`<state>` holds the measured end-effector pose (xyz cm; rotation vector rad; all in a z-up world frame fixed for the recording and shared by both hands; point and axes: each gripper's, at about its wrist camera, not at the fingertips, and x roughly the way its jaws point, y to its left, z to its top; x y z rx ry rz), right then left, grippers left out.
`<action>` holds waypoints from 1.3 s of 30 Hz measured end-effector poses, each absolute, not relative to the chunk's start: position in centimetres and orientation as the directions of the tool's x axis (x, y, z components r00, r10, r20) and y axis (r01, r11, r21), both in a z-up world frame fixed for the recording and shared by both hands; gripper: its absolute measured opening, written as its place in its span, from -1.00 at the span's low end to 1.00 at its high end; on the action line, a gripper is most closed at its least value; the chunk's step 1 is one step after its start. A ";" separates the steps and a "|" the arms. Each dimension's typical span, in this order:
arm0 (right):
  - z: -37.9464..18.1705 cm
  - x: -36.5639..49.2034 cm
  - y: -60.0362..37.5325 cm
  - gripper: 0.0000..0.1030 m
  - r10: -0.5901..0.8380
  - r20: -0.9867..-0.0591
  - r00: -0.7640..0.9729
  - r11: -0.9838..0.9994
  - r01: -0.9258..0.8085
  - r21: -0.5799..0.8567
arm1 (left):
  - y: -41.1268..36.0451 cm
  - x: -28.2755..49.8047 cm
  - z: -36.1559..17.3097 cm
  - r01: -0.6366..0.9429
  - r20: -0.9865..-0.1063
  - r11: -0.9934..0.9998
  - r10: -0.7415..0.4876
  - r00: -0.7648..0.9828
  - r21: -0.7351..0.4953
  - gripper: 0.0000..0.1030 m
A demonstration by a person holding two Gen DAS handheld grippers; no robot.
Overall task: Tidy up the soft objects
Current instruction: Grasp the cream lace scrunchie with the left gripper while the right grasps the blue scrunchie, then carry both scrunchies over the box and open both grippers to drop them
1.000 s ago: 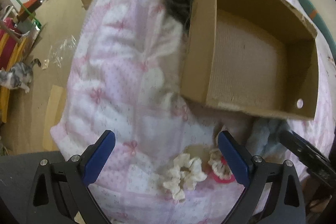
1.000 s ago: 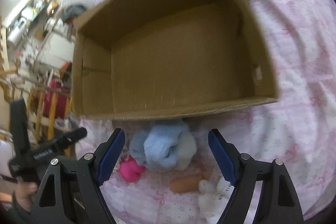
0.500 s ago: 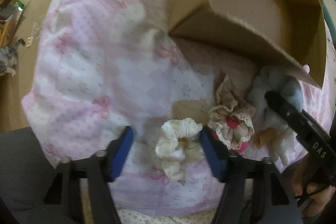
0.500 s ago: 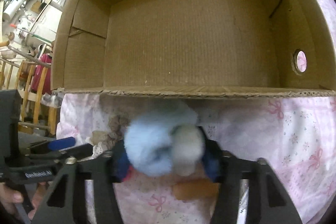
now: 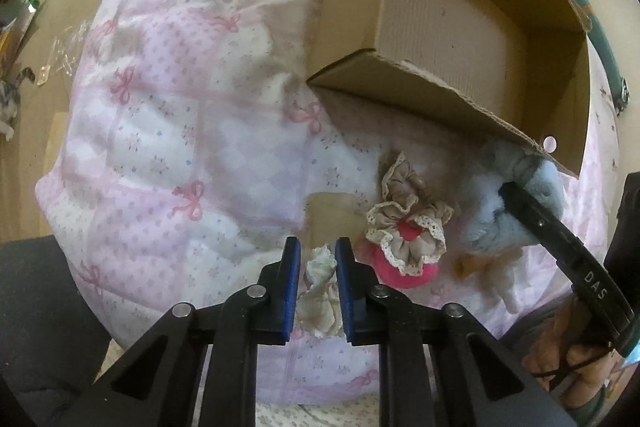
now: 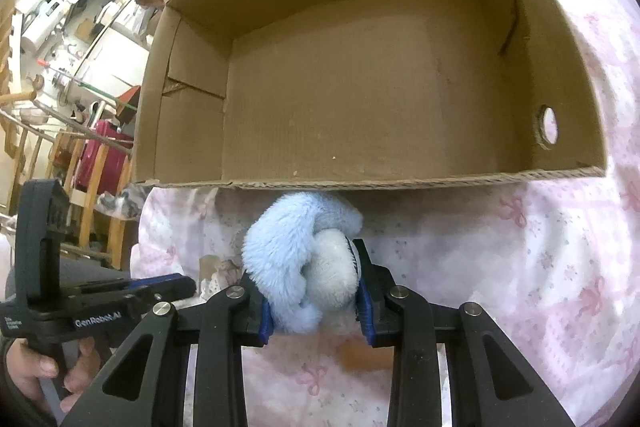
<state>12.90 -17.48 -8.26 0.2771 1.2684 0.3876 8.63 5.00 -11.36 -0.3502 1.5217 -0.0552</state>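
Left wrist view: left gripper (image 5: pixel 316 255) closing on the cream scrunchie (image 5: pixel 320 291), fabric bunched between the pads, on the pink quilt (image 5: pixel 160 131). Beige-and-pink scrunchie (image 5: pixel 408 239) lies just beside it, not caught. Right gripper (image 6: pixel 316 291) closing on the blue plush toy (image 6: pixel 296 259), pads pressing its sides, just before the cardboard box (image 6: pixel 372 183), apparently empty. Advice: finish the squeeze before lifting; lift straight, clear the near wall, release well inside. Thin scrunchie could slip.

"DAS" and "GenRobot.AI" on tongs (image 5: pixel 592 283)
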 end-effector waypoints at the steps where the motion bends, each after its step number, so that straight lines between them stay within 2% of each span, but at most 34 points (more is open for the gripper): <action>1: -8.2 12.9 -17.7 -0.34 0.431 -0.868 0.249 0.902 -0.125 0.412 | 5.4 8.5 -11.5 -0.193 -0.967 0.948 -0.249 0.055 -0.255 -0.68; 6: -8.2 12.7 -17.8 -0.34 0.428 -0.868 0.253 0.904 -0.123 0.410 | 7.2 7.0 -11.6 -0.203 -0.962 0.941 -0.267 0.049 -0.272 -0.59; 8: -8.3 12.7 -17.5 -0.34 0.425 -0.868 0.256 0.905 -0.127 0.406 | 6.8 6.4 -11.6 -0.176 -0.965 0.948 -0.261 0.042 -0.264 -0.41; 10: -8.2 12.7 -17.5 -0.34 0.424 -0.868 0.259 0.906 -0.127 0.405 | 5.9 5.7 -12.2 -0.156 -0.963 0.951 -0.268 0.015 -0.267 -0.40; 12: -8.2 12.7 -17.5 -0.34 0.425 -0.867 0.259 0.905 -0.127 0.405 | 5.3 4.9 -13.0 -0.129 -0.966 0.959 -0.257 -0.011 -0.254 -0.42; 14: -8.2 12.6 -17.5 -0.34 0.423 -0.868 0.260 0.906 -0.126 0.404 | 4.7 4.5 -13.0 -0.099 -0.972 0.967 -0.234 0.004 -0.233 -0.69; 16: -8.2 12.5 -17.5 -0.34 0.423 -0.868 0.261 0.906 -0.127 0.404 | 4.6 4.3 -12.3 -0.089 -0.971 0.967 -0.239 0.023 -0.240 -0.74; 23: -7.2 11.9 -17.8 -0.34 0.443 -0.853 0.275 0.896 -0.134 0.422 | 6.7 3.3 -8.1 -0.112 -0.975 0.976 -0.171 0.141 -0.187 -0.74; 30: -4.8 10.5 -18.2 -0.34 0.486 -0.814 0.318 0.874 -0.173 0.454 | 7.5 6.1 -3.6 -0.133 -0.959 0.982 -0.092 0.268 -0.131 -0.74; 39: 0.3 9.9 -20.0 -0.36 0.522 -0.728 0.444 0.851 -0.219 0.477 | 4.9 10.0 0.2 -0.026 -0.915 0.995 -0.078 0.396 -0.096 -0.74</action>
